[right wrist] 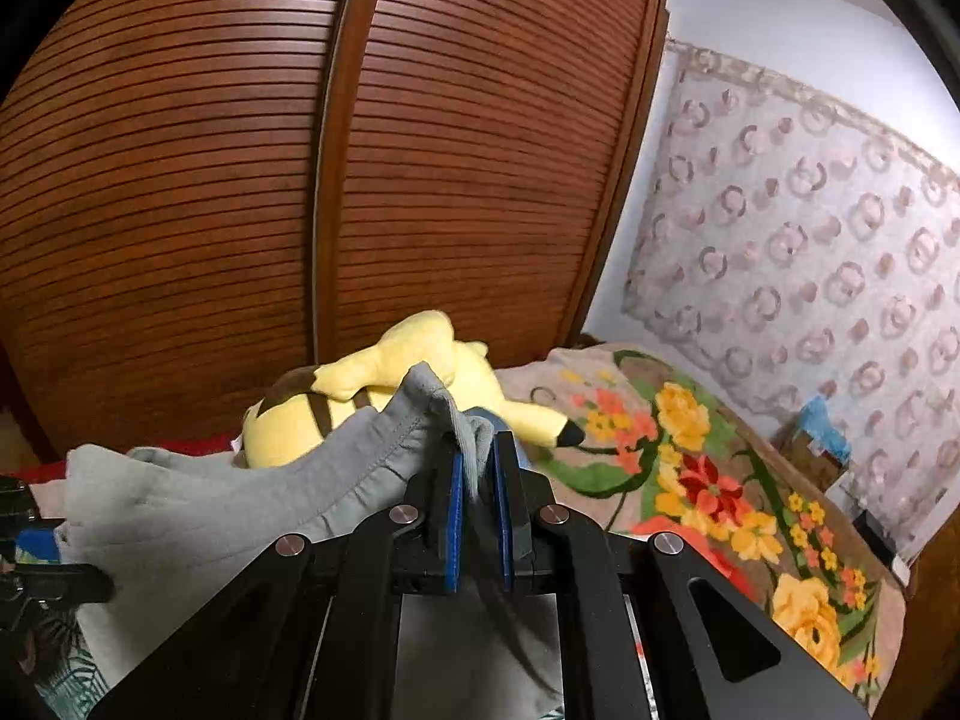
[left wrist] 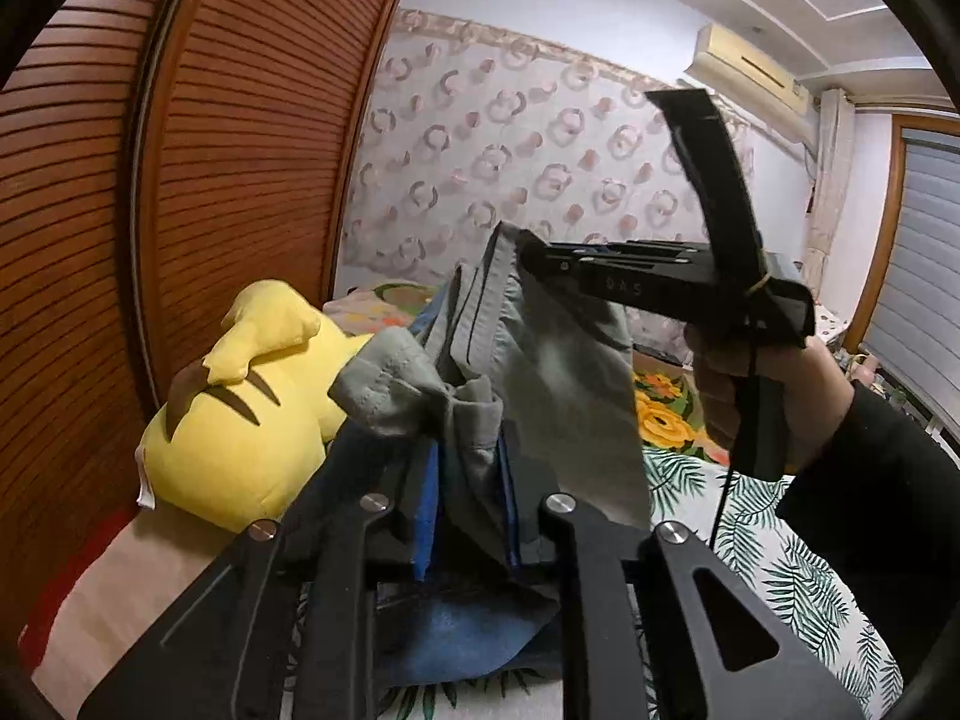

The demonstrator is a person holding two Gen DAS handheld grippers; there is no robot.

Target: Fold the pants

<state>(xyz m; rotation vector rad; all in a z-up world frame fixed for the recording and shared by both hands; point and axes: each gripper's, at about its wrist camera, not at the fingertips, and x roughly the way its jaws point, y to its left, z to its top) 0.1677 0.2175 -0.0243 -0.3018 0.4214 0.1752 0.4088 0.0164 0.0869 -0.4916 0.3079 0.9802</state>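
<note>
Above the bed [right wrist: 690, 438], my left gripper [left wrist: 465, 474] and right gripper [right wrist: 477, 468] both pinch the grey pants [right wrist: 240, 504], stretched between them.

Grey pants [left wrist: 540, 360], bunched and lifted above the bed, hem edge upright.

Faint letters "DAS" show on the right gripper [left wrist: 528, 252].

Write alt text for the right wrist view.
The right gripper pinches a fold of grey pants between its blue-padded fingers, lifted above a bed. Behind lies a yellow plush toy on a floral blanket, before slatted wooden wardrobe doors.
</note>
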